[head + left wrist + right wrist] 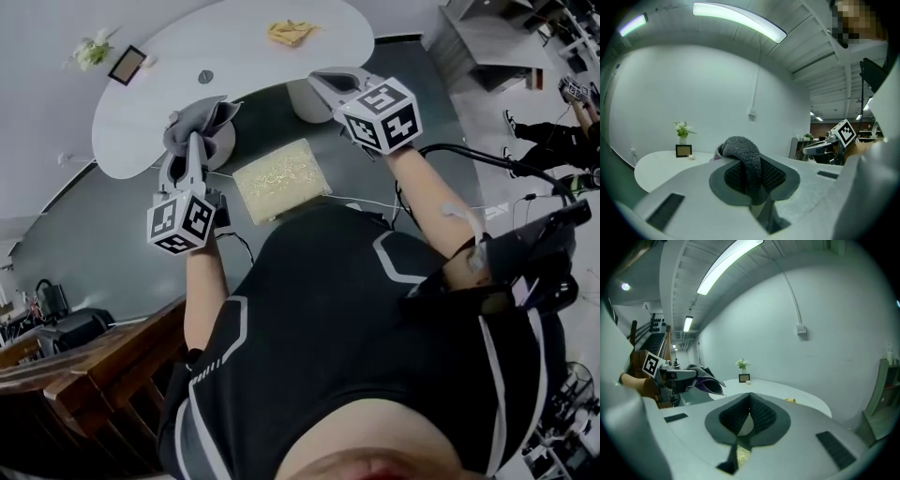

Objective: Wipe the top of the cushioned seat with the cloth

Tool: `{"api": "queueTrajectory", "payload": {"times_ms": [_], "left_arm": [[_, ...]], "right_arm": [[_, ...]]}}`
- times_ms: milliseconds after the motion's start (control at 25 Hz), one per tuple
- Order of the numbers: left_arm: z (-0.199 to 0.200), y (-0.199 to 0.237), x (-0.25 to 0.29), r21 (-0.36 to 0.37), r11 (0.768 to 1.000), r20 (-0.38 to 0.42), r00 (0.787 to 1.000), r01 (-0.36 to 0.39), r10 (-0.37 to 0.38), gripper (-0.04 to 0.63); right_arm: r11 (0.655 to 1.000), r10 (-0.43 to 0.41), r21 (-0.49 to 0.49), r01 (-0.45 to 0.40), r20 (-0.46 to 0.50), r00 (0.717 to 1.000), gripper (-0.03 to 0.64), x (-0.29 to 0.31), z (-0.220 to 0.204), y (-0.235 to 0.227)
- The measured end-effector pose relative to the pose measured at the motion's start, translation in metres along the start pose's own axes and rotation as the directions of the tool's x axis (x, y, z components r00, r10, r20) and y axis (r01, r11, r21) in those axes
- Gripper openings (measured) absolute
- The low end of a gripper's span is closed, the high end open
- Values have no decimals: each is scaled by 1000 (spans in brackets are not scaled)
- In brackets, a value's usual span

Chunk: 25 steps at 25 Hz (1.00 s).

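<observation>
Grey cloth (212, 114) in left gripper (194, 139)

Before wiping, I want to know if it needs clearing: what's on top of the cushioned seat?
Nothing lies on the cushioned seat's visible yellowish top; its near edge is partly hidden by the person's torso. The cloth is off it, clamped in the left gripper.

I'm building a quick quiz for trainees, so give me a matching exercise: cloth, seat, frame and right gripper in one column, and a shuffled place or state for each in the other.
1 cloth
2 seat
3 frame
4 right gripper

A on the white table, beside the plant
B jaws together, empty
C clamped in the left gripper
D yellowish, nothing on it

Pairs: 1-C, 2-D, 3-A, 4-B
</observation>
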<state>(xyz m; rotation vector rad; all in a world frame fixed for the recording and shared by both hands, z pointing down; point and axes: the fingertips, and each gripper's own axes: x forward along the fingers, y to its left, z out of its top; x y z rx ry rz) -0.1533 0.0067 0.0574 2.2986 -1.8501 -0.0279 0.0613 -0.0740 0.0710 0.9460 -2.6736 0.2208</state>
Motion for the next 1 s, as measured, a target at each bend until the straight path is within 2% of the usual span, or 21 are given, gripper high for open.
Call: {"api": "queueTrajectory", "payload": {"times_ms": [400,1000], "left_arm": [[8,-5,5,-9,1000,16,1000,-12,12,40],[8,-9,6,7,1000,19,1000,-17,17,40]], "right_arm": [[1000,-7,-6,7,12,1000,5,4,13,-10],[1000,-21,-8,21,5,1000,5,4,8,-18]]}}
